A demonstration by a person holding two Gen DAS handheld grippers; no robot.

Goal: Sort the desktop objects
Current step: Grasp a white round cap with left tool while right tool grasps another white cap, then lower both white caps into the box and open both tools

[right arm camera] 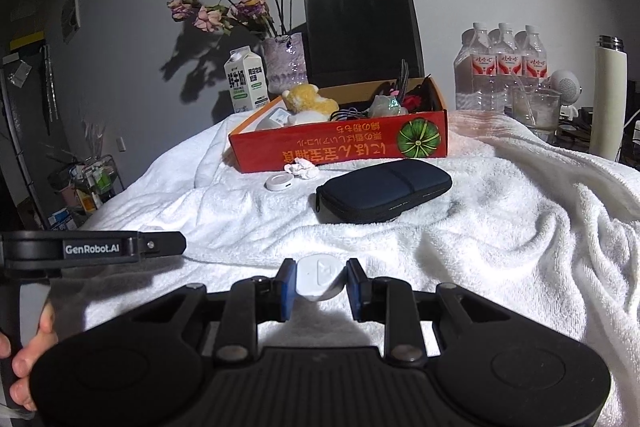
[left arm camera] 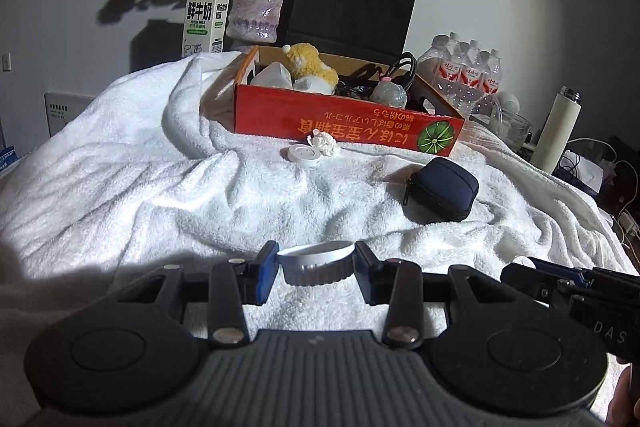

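Rumpled white terry towel (left arm camera: 120, 167) – red cardboard box (left arm camera: 344, 123) at back, navy zip case (right arm camera: 384, 189) before it. Left gripper (left arm camera: 316, 263) clamps round white lid (left arm camera: 316, 259); right gripper (right arm camera: 320, 281) clamps small white rounded case (right arm camera: 320, 279).

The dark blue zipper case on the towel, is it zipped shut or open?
Shut, as far as shows: the dark blue case lies flat on the white towel, halves together along the visible zipper seam. Its far side is hidden.
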